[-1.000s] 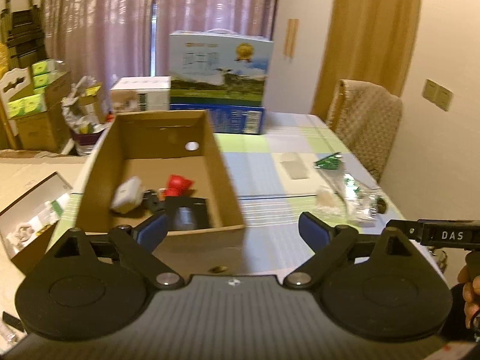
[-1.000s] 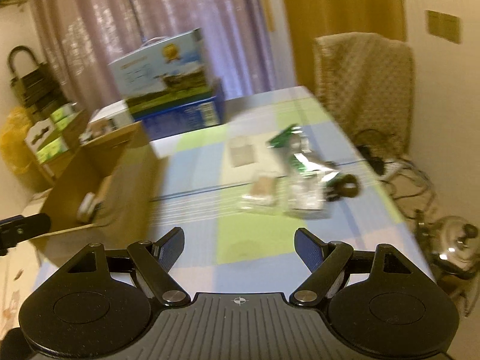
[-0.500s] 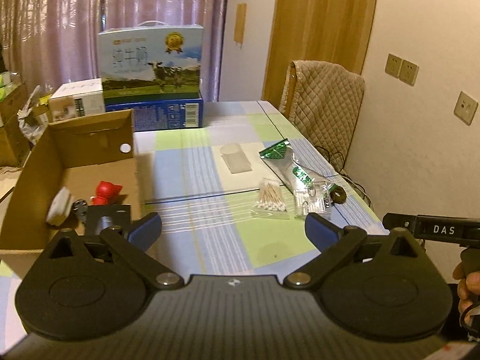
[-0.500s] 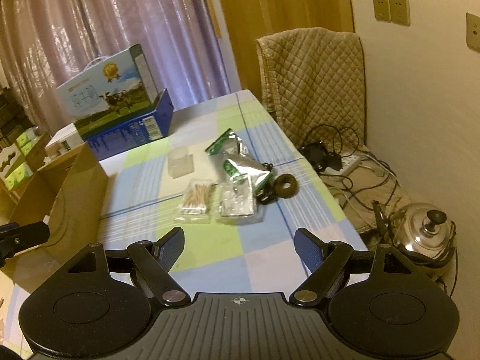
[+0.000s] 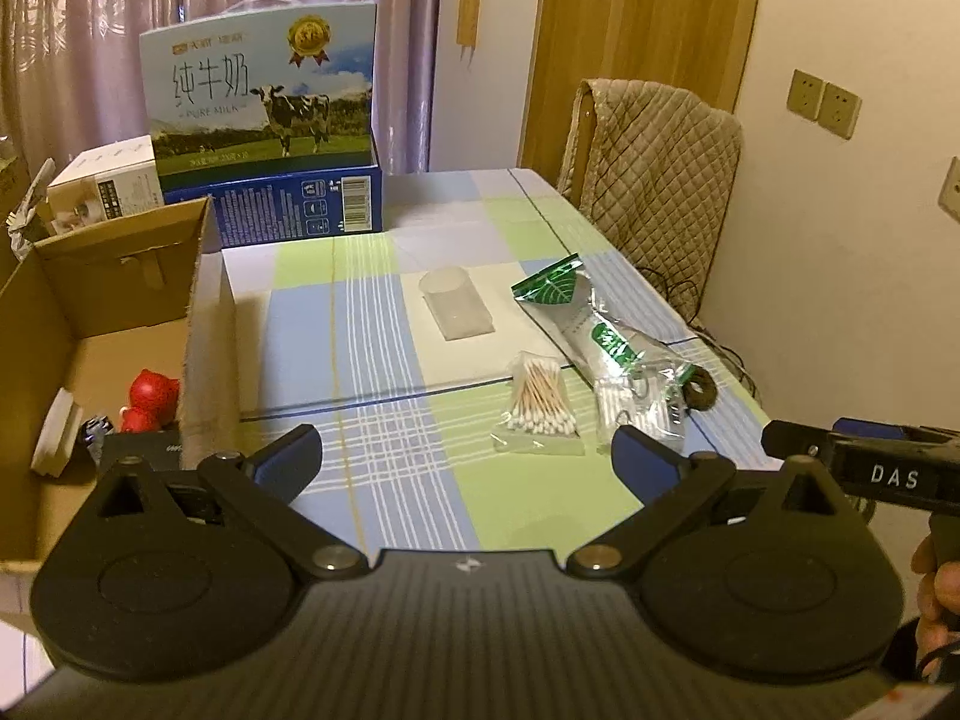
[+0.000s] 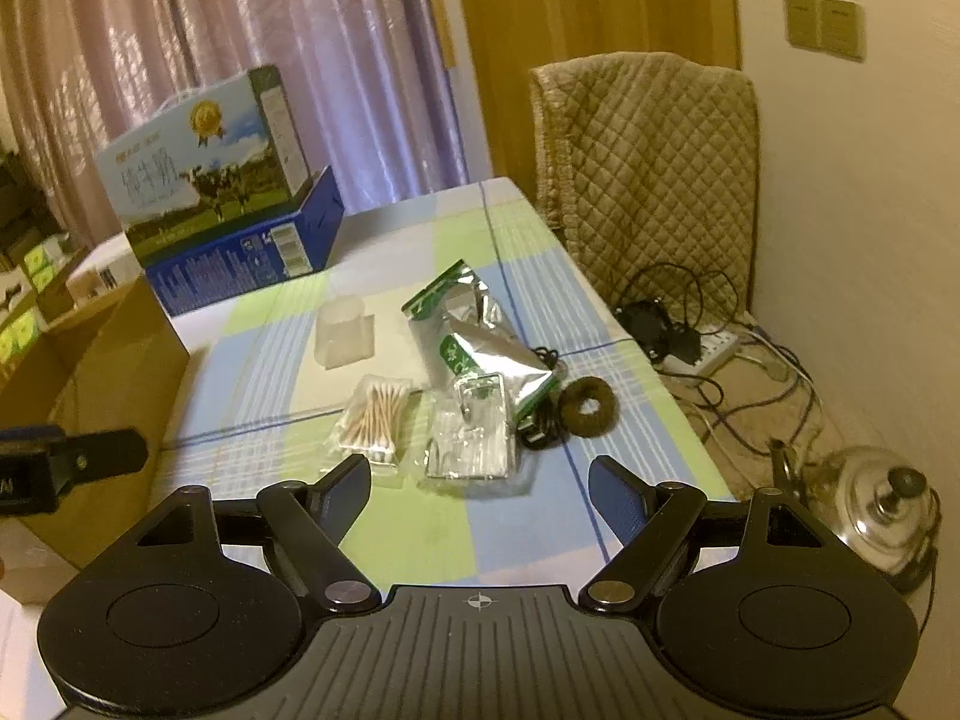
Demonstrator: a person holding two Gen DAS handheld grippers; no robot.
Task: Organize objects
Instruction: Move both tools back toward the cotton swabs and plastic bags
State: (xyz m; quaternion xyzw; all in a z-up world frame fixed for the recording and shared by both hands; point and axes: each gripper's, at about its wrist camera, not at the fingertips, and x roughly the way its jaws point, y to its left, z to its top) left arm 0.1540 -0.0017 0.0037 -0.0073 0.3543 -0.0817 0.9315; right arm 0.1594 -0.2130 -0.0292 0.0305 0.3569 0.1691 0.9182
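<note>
On the checked tablecloth lie a bag of cotton swabs (image 5: pixel 538 403) (image 6: pixel 375 409), a clear packet (image 5: pixel 641 415) (image 6: pixel 474 441), a silver-green foil pouch (image 5: pixel 591 324) (image 6: pixel 474 336), a dark ring (image 5: pixel 699 387) (image 6: pixel 588 407) and a clear plastic cup (image 5: pixel 457 303) (image 6: pixel 343 330). The open cardboard box (image 5: pixel 198 312) (image 6: pixel 114 360) at the left holds a red toy (image 5: pixel 150 399) and a white item (image 5: pixel 57 441). My left gripper (image 5: pixel 465 456) hovers open and empty short of the swabs. My right gripper (image 6: pixel 480 483) hangs open and empty just before the clear packet.
A milk carton box (image 5: pixel 264 132) (image 6: pixel 216 204) stands at the table's far end. A quilted chair (image 5: pixel 654 180) (image 6: pixel 648 162) sits at the right edge. On the floor to the right lie cables and a power strip (image 6: pixel 714 351) and a steel kettle (image 6: pixel 876 498).
Both grippers swung right, away from the cardboard box and toward the loose items. The swabs and packets now appear nearer and more central. Left jaws stand slightly wider.
</note>
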